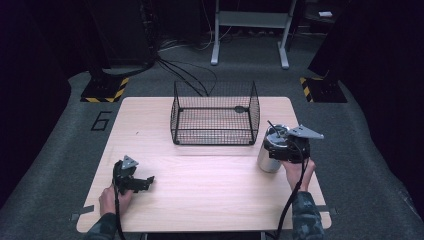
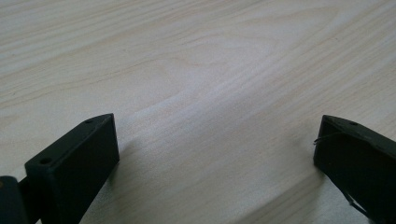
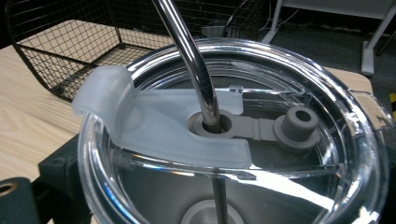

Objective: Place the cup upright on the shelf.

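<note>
Tumbler [image 1: 268,159] of steel with clear lid and metal straw [image 3: 189,56] is clamped by right gripper [image 1: 286,148] beside wire basket [image 1: 215,114], while left gripper [image 1: 145,182] rests spread open on table [image 1: 200,180].

Both tongs are black. The left tongs [image 1: 148,181] and right tongs [image 1: 280,150] each carry a grey three-cornered plate on top and trail a black cable behind. Camouflage-patterned sleeves cover both forearms behind them.

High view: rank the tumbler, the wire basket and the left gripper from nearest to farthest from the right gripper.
1. Tumbler: at the right gripper, near the table's right edge.
2. Wire basket: ahead and to its left, at the table's far middle.
3. Left gripper: across the table, near-left.
</note>
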Demonstrator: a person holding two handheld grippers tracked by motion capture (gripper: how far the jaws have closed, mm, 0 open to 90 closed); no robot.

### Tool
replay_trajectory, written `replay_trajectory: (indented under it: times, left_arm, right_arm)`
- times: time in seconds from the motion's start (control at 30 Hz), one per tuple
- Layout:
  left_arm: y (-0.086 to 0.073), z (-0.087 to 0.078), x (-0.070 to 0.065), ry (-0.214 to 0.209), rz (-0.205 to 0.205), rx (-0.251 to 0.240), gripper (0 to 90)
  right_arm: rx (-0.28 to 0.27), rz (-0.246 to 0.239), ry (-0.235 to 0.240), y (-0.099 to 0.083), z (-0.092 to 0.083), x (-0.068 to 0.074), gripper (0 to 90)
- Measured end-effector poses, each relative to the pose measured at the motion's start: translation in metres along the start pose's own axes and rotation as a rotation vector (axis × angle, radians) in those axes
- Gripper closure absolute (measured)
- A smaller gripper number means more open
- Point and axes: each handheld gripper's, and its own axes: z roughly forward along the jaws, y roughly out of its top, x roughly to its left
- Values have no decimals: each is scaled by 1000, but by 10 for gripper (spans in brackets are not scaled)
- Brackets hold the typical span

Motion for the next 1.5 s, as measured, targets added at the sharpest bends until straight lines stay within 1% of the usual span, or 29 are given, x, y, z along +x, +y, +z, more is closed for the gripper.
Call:
replay_trajectory:
  times: [0.03,0.07,0.1,0.13,0.17,0.2,0.23,0.27,0.3,0.33,0.4,0.43,0.47,0.5,0.53,0.57,0.6,0.63,0.83,1.03,1.17,1.27,1.33,1.4,1.5]
  left_arm:
    - [0,0,0,0,0,0,0]
    - [0,0,0,-1,5,4,0]
    - [0,0,0,-1,5,4,0]
    - [0,-1,1,-1,10,8,0]
    - [0,-1,1,-1,9,8,0]
    - [0,0,0,0,0,0,0]
    - [0,0,0,0,0,0,0]
    - [0,0,1,1,13,3,0]
    - [0,-1,1,1,19,8,0]
    - [0,0,1,1,9,2,0]
    - [0,0,1,2,8,0,0]
    - [0,0,0,0,4,0,0]
    - [0,0,0,-1,7,6,0]
    - [0,0,0,0,-2,-2,0]
    - [0,-1,1,-1,9,8,0]
    - [0,0,0,1,-3,-2,0]
    - [0,0,0,0,-1,0,0]
    - [0,0,0,0,-2,0,0]
    - [0,0,0,1,-2,0,0]
    - [0,0,0,1,-2,0,0]
    - [0,0,0,1,-2,1,0]
    - [0,0,0,1,-2,0,0]
    - [0,0,0,-1,5,2,0]
    - [0,0,0,2,-2,1,0]
    - [0,0,0,2,3,1,0]
  right_arm:
    - [5,-7,2,1,1,0,35]
    - [7,-6,13,3,1,2,35]
    - [7,-6,13,3,1,2,35]
    - [8,-9,30,6,3,4,36]
    - [6,-12,39,8,4,6,35]
    - [11,-22,48,10,4,7,36]
    - [11,-22,48,10,4,7,36]
    - [12,-20,61,15,6,13,36]
    - [14,-24,70,17,7,15,35]
    - [17,-27,77,20,8,18,36]
    - [19,-37,91,24,11,24,36]
    - [19,-37,91,24,11,24,36]
    - [24,-47,100,29,13,30,36]
    - [21,-43,109,31,14,32,36]
    - [20,-41,115,33,15,34,36]
    - [17,-38,124,34,16,36,36]
    - [13,-32,131,36,17,38,36]
    - [15,-39,137,38,18,40,36]
    - [20,-37,146,46,21,48,36]
    - [19,-51,159,57,23,54,36]
    - [16,-52,164,62,23,56,37]
    - [16,-41,164,66,23,57,36]
    - [15,-47,163,69,22,57,36]
    - [12,-50,164,72,21,58,37]
    - [7,-55,166,76,20,59,37]
